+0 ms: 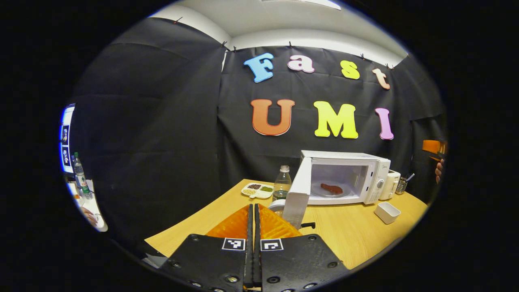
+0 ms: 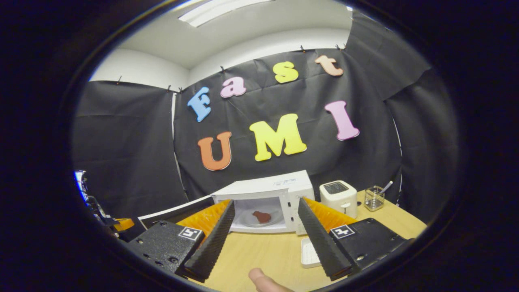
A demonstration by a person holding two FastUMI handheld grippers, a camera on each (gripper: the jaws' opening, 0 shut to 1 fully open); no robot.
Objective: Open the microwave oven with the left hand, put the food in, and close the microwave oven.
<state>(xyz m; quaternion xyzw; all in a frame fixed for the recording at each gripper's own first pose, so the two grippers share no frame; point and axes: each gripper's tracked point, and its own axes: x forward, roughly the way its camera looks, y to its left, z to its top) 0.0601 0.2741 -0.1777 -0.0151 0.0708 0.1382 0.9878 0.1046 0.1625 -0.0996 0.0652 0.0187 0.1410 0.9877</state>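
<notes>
With food point(image 1: 331, 188) inside the microwave point(image 1: 344, 178), push the light, stiff door point(image 1: 298, 192) edge using the clenched left claw point(image 1: 253, 221); right claw point(image 2: 263, 239) released.

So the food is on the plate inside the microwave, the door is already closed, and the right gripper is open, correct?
Not quite: the door is open, swung out to the left of the microwave in the left gripper view. The food is on the plate inside, and the right gripper is open.

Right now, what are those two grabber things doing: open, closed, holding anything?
Left gripper: closed, nothing between its fingers.
Right gripper: open and empty, facing the open microwave with the food inside.
</notes>
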